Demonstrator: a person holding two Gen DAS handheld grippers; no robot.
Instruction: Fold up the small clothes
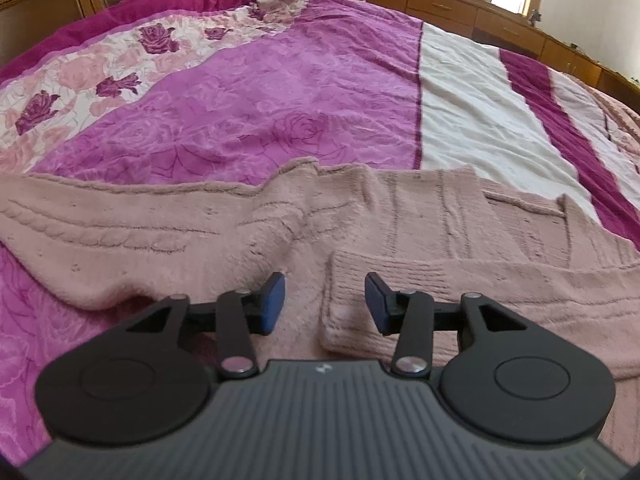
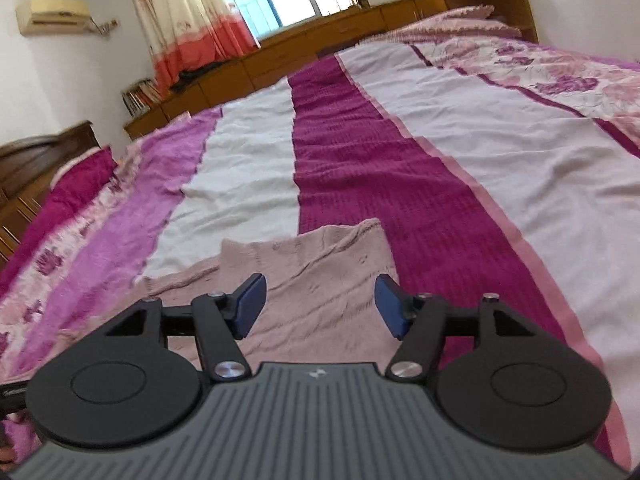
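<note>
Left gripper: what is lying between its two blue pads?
In the left wrist view, the left gripper is open over the pink knitted sweater; only sweater fabric and the ribbed cuff edge show between the pads, ungripped.

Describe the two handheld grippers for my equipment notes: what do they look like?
Both match. The left gripper and right gripper each have blue pads on black linkage arms with silver pivot screws, two round black discs, and a ribbed grey body bearing a small pale logo. No cables or sleeves show.
</note>
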